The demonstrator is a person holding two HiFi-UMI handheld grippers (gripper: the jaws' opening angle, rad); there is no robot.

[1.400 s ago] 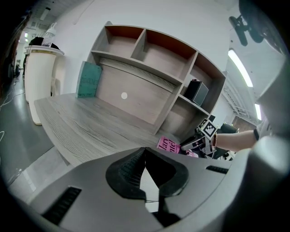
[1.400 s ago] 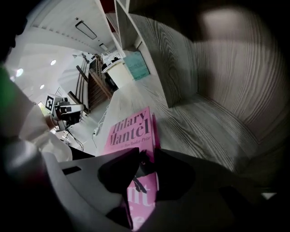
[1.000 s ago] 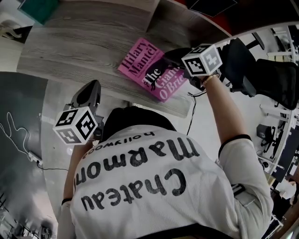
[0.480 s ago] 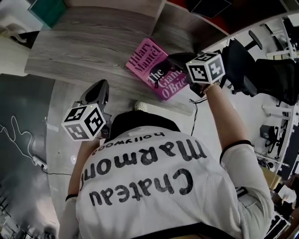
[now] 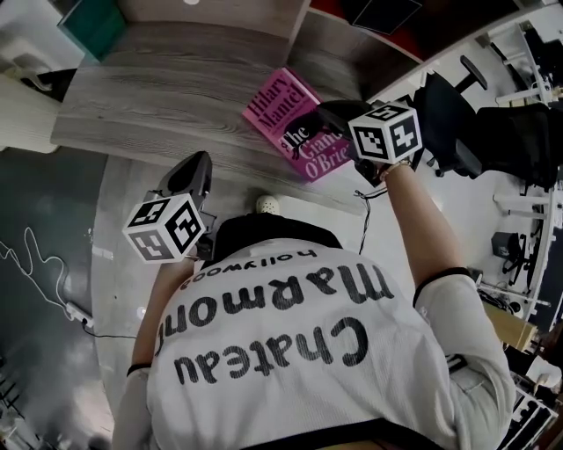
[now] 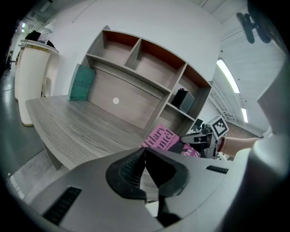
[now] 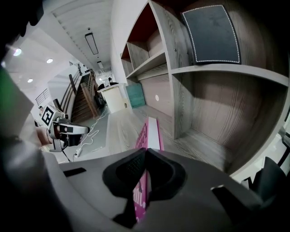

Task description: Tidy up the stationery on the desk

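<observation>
— Where was the pink book (image 5: 286,110)?

— In the right claw (image 7: 145,156). Its jaws were nearly together, clamped on the book's near end, one jaw on each cover.

— Lying flat?

— No. The right gripper view showed it edge-on, covers upright, with the printed front cover facing left and the pale page block to the right. The head view showed the front cover tipped up toward the camera.

— Which way did its long axis run?

— Away from the claw, out over the counter (image 5: 158,97). In the head view that was a diagonal from the claw at lower right up to the left, toward the back panel of the shelf unit (image 6: 136,45). The end with the author's name was farthest from the claw, the title end nearest it.

— Did it touch the counter?

— I could not tell. It sat at the counter's right end, just in front of the shelf unit's open lower bay.

— And the left claw (image 6: 145,154)?

— Jaws together with nothing between them, held off the counter's near edge, well apart from the book.

— Anything else on the counter?

— A teal item (image 5: 92,22) leaned against the shelf unit at the far left end.
</observation>
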